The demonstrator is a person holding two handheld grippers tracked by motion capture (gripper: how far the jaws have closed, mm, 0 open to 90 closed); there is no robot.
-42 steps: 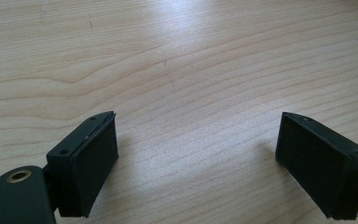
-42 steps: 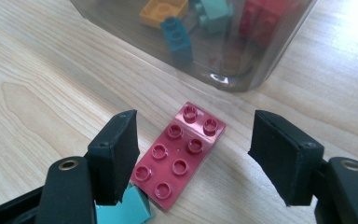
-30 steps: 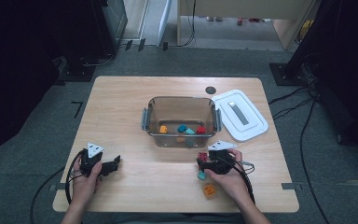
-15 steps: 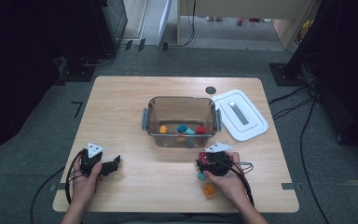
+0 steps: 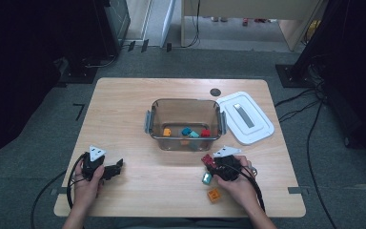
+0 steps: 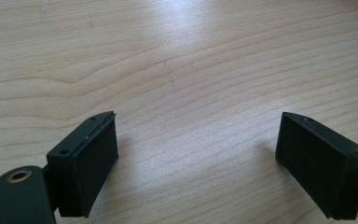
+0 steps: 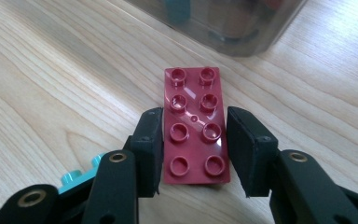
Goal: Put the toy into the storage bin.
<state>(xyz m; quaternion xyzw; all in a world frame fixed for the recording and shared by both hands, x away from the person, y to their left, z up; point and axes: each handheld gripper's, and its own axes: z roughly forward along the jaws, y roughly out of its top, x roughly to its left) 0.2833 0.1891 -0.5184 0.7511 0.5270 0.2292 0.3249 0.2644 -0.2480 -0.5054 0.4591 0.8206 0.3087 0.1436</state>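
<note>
A dark red eight-stud brick [image 7: 191, 107] lies flat on the wooden table [image 5: 124, 109], just in front of the clear bin [image 5: 185, 101]. My right gripper [image 7: 194, 149] straddles its near half. The jaws have just been closing, and both pads now sit against the brick's long sides. From above, the right gripper [image 5: 209, 163] is at the front right with the red brick [image 5: 208, 160] at its tip. My left gripper [image 5: 119, 167] rests at the front left. Its jaws stand wide open over bare wood [image 6: 198, 163].
A teal brick [image 5: 206, 179] and an orange brick [image 5: 214, 194] lie beside my right hand. The teal brick [image 7: 77, 179] shows left of the right jaws. The bin holds several small bricks. Its white lid [image 5: 245, 117] lies to its right.
The right gripper's jaws have narrowed onto the dark red brick. Both hands stay where they were.
</note>
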